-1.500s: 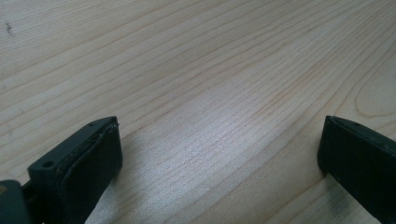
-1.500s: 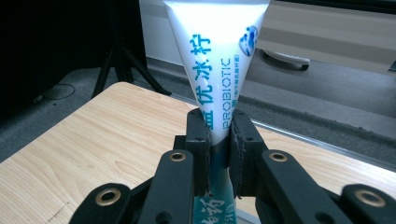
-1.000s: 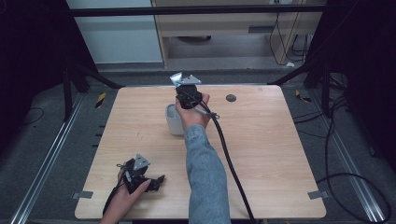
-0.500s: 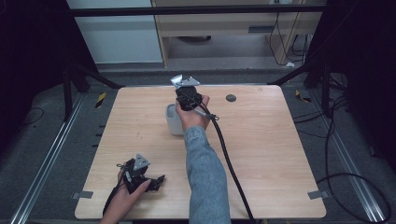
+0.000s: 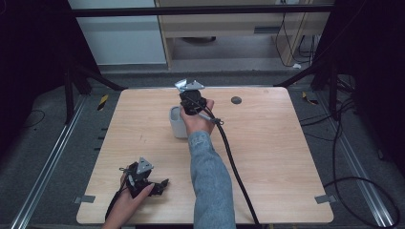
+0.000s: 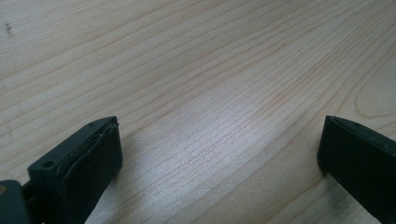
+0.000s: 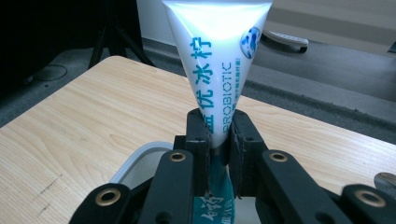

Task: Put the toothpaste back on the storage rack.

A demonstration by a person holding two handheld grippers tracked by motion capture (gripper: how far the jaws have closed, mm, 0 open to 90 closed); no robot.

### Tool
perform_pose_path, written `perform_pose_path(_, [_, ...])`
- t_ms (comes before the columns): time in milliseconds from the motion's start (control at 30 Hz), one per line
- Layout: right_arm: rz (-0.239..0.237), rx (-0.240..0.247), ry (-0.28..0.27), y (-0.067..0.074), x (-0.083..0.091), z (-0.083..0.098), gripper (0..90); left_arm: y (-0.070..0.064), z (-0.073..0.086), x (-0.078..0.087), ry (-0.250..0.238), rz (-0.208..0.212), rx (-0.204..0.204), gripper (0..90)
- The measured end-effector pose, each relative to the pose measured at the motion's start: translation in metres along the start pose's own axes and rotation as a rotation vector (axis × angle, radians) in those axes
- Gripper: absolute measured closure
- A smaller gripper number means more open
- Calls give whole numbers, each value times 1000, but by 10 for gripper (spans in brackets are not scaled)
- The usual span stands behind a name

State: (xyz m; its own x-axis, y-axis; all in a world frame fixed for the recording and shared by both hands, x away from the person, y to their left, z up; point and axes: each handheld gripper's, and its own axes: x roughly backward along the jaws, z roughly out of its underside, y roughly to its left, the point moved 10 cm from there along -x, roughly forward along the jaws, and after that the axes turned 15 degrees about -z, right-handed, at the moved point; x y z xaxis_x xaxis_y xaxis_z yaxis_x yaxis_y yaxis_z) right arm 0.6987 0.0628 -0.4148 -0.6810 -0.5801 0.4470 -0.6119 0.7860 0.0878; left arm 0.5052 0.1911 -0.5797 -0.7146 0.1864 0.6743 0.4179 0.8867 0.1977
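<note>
My right gripper [image 7: 219, 128] is shut on a white and teal toothpaste tube [image 7: 215, 60], which stands upright with its flat crimped end up. The tube's lower end hangs over the open mouth of a pale grey cup [image 7: 135, 163]. In the high view the right gripper [image 5: 191, 102] is at the cup [image 5: 176, 125], near the table's far middle. My left gripper [image 5: 160, 183] rests near the front left edge, held in a hand. It is open [image 6: 219, 149], with bare wood between its pads.
The light wooden table [image 5: 277, 143] has a small dark round spot [image 5: 236, 100] at the far right of the cup. The right gripper's black cable [image 5: 234, 162] trails back across the table to the front edge. Dark frame legs stand at both sides.
</note>
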Motion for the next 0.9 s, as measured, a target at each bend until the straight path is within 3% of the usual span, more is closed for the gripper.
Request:
perform_pose_path(433, [-9, 18, 49, 2, 1, 8, 800, 0, 0, 0, 0, -1, 1, 0])
perform_pose_path(900, [-20, 3, 90, 4, -5, 25, 802, 0, 0, 0, 0, -1, 1, 0])
